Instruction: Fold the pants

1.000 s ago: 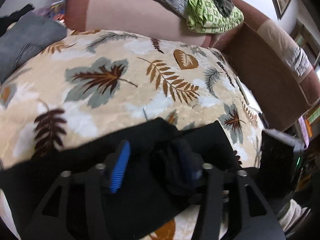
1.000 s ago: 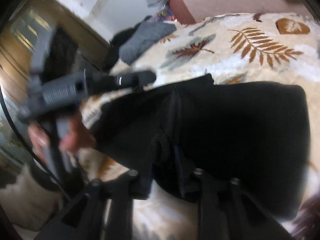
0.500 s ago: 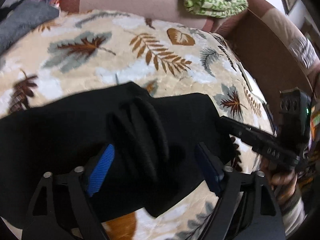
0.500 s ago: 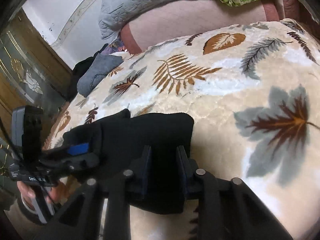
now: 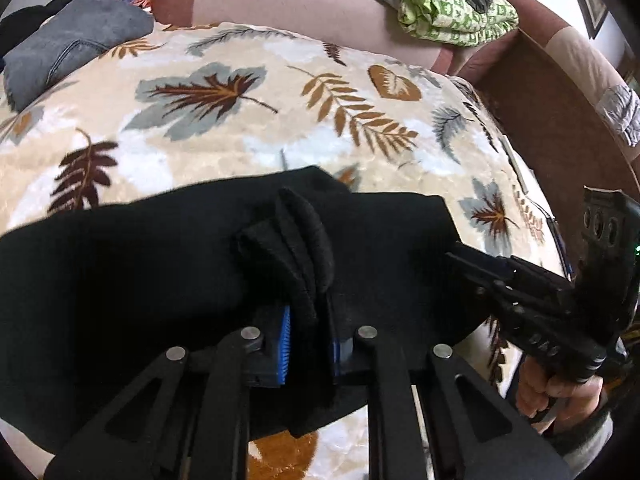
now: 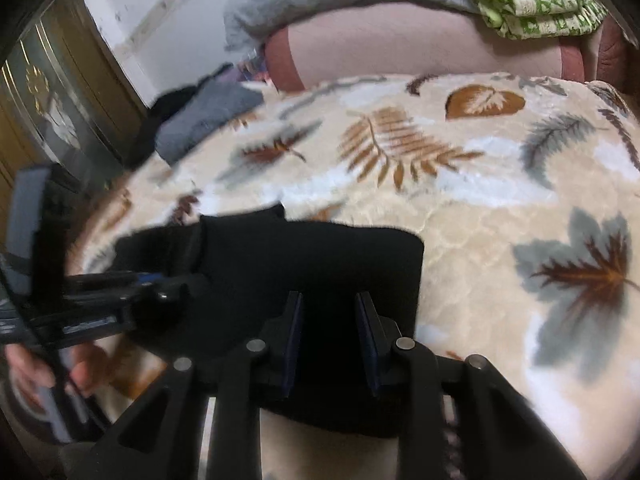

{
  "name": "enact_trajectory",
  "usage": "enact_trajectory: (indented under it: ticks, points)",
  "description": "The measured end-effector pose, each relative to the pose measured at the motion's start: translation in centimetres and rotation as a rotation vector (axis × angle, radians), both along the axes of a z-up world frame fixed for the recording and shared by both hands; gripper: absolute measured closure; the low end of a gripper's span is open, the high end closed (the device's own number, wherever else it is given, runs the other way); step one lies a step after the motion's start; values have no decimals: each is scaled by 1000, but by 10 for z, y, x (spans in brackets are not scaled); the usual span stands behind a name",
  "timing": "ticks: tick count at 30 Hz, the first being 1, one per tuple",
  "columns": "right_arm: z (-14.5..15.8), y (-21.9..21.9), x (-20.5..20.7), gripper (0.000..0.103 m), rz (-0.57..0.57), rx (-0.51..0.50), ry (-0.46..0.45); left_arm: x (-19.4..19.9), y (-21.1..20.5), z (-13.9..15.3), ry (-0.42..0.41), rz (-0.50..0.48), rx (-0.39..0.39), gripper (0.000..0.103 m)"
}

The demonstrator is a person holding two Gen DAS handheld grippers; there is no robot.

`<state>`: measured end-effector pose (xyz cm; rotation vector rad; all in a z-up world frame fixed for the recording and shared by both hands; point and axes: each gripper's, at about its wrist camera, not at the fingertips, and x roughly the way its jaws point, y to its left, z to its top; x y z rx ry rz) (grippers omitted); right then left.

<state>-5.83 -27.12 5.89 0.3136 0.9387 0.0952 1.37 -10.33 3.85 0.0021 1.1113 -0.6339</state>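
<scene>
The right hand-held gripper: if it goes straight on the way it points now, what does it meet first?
The right hand-held gripper would first meet the black pants, which already lie between its fingers. Beyond the pants comes the leaf-patterned blanket. Depth is hard to judge in this blurred fisheye view.

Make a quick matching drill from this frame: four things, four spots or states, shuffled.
Things:
1. black pants
2. grey folded garment
3. green patterned cloth
4. left claw

Places or states:
A. on the sofa backrest
B. far left corner of the blanket
C. closing on a bunched fold
D. spread on the leaf-print blanket

Pairs: 1-D, 2-B, 3-A, 4-C
</scene>
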Motion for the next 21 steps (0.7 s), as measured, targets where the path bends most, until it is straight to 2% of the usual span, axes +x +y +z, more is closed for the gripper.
enact_trajectory:
  ticks: [4,6,8,12,16,21]
  points:
    - [6,-3,-1,75,5,7,4,-5,0,6,-45,6,16,83]
    - [14,-3,-3,75,9,7,-4,-8,2,10,-68,15,39,75]
    - [19,0,-5,75,15,28,-18,-12,7,15,-99,25,56,72]
    - [25,15,-4,75,50,70,-37,-18,21,21,-136,60,81,52]
    - [24,36,3,75,86,73,-38,-20,35,23,-162,104,110,50]
    - [21,54,10,75,105,85,-31,-19,46,22,-160,140,105,50]
